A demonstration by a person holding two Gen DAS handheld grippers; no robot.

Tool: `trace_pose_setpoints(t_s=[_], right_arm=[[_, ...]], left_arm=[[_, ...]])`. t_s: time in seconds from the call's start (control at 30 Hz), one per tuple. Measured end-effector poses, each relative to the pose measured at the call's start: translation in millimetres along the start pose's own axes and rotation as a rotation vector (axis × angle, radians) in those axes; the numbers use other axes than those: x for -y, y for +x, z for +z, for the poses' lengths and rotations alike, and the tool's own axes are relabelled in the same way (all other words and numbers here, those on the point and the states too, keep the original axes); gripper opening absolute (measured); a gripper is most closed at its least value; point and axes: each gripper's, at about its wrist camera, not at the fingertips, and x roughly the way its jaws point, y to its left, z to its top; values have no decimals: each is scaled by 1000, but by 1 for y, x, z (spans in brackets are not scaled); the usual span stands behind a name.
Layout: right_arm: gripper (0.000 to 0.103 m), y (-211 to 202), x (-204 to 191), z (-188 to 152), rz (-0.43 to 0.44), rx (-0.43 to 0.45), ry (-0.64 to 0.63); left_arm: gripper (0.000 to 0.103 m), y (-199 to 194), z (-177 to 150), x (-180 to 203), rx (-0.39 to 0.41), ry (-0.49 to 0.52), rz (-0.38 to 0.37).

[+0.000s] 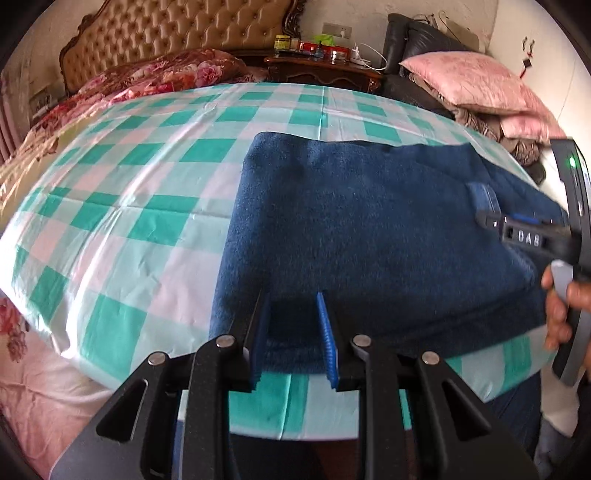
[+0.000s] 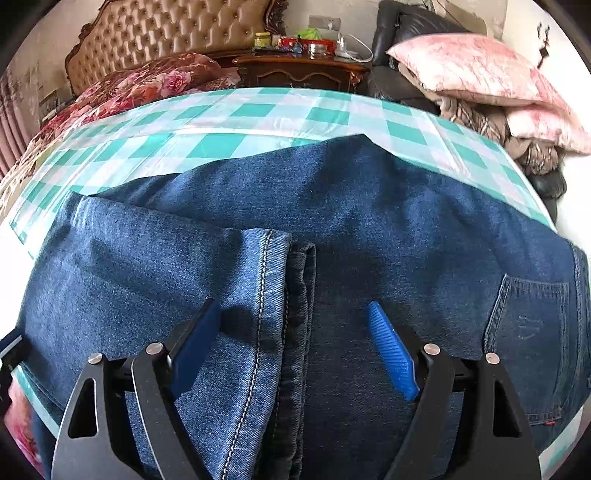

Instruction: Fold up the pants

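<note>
Blue denim pants point(image 1: 369, 229) lie folded over on a green-and-white checked table cover point(image 1: 129, 177). My left gripper point(image 1: 293, 306) is open and empty, its blue pads at the near edge of the folded pants. In the right wrist view, the pants point(image 2: 369, 221) fill the frame, with the stitched leg hem point(image 2: 269, 295) lying over the seat part and a back pocket point(image 2: 528, 332) at the right. My right gripper point(image 2: 295, 310) is wide open just above the hem, holding nothing. It also shows at the right edge of the left wrist view point(image 1: 524, 229), over the pants.
A bed with a floral quilt point(image 1: 147, 77) and tufted headboard point(image 1: 177, 33) lies behind the table. A dark nightstand point(image 1: 325, 70) carries small jars. Pink pillows point(image 1: 472, 85) are piled on a black chair at the back right. The table's near edge point(image 1: 332, 424) is close.
</note>
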Motion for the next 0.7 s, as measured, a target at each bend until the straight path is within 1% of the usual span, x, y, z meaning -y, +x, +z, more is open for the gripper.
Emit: trace_pose_setpoints(t_s=[0.03,0.07,0.13,0.2,0.27,0.33,0.37,0.4,0.47,0.7], right_arm=[[75,-3,0,1,-1,-8,17],[67,-7,-1,2,8,7,21],[67,-28,-10,-2,45,83,-16],[67,-37,-22,-6,48,108,-67],[67,-34,-30,-12,23,77,-110],[67,-27,-31,-17,11,41,-117],[67,-23,-30,-20,13,24,-113],[67,-20,-26,-22,32,14,-94],[67,-19,-20,-22,49,3,-74],[67,-21,-14,-25,53,-9,-67]], left_arm=[[26,-3,-3,0,-2,6,4],[26,-5,-5,0,-4,4,4],[26,-7,-7,0,-9,3,6],[26,-7,-9,1,-8,11,11],[26,-7,-8,0,-11,9,7],[26,-6,-7,-2,-16,0,-3],[27,-6,-7,-2,-17,0,-6],[27,-6,-7,-2,-18,1,-7],[27,-6,-7,-1,-18,2,-6],[27,-6,-6,-3,-21,-10,-19]])
